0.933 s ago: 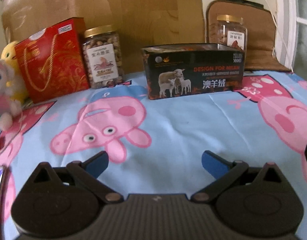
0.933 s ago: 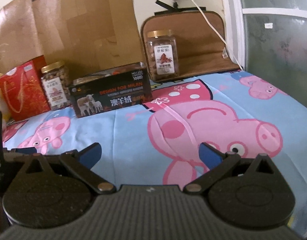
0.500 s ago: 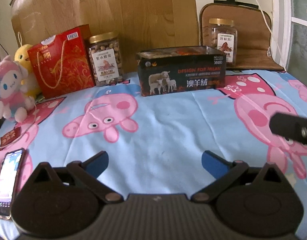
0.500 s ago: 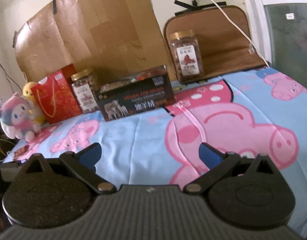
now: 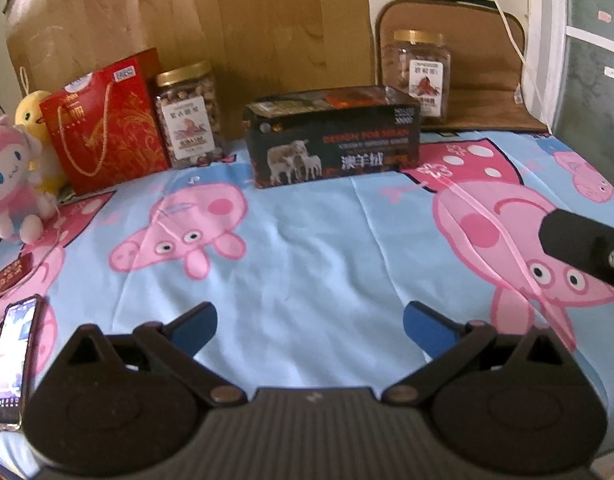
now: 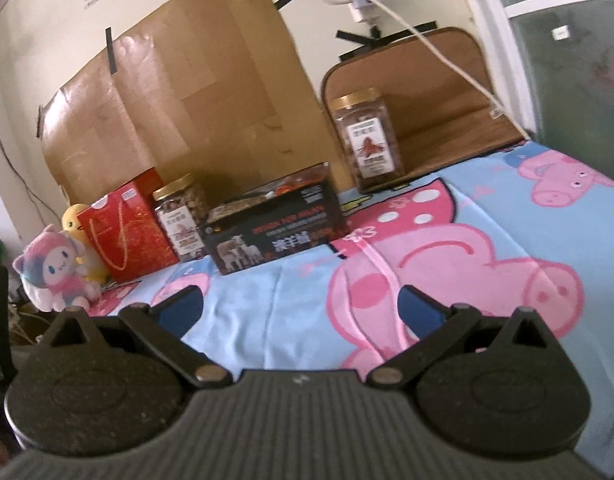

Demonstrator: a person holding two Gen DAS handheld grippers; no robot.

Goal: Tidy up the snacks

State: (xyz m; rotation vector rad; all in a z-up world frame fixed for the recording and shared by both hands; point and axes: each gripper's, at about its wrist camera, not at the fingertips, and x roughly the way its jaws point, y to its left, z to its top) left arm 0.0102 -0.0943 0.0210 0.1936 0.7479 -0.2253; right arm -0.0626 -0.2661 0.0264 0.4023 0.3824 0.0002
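Observation:
A black open-top box (image 5: 335,136) (image 6: 273,228) with sheep on its front stands at the back of the bed, with snack packets inside. Left of it are a gold-lidded nut jar (image 5: 189,114) (image 6: 181,216) and a red gift bag (image 5: 103,124) (image 6: 127,228). A second gold-lidded jar (image 5: 421,72) (image 6: 367,140) stands behind the box to the right, against a brown cushion. My left gripper (image 5: 309,322) is open over the blue sheet, well short of the box. My right gripper (image 6: 301,306) is open too and holds nothing. Part of its black body (image 5: 587,252) shows at the left wrist view's right edge.
Plush toys (image 5: 11,184) (image 6: 57,272) sit at the far left. A phone (image 5: 13,360) lies on the sheet near the left gripper, beside a small red packet (image 5: 13,278). Cardboard (image 6: 187,92) leans on the wall behind. A white cable (image 6: 427,40) hangs over the brown cushion (image 5: 479,68).
Both grippers have drawn back and risen from the snacks, so more of the bed, the phone and the plush toys show. The right gripper's view has tilted. Both stay open.

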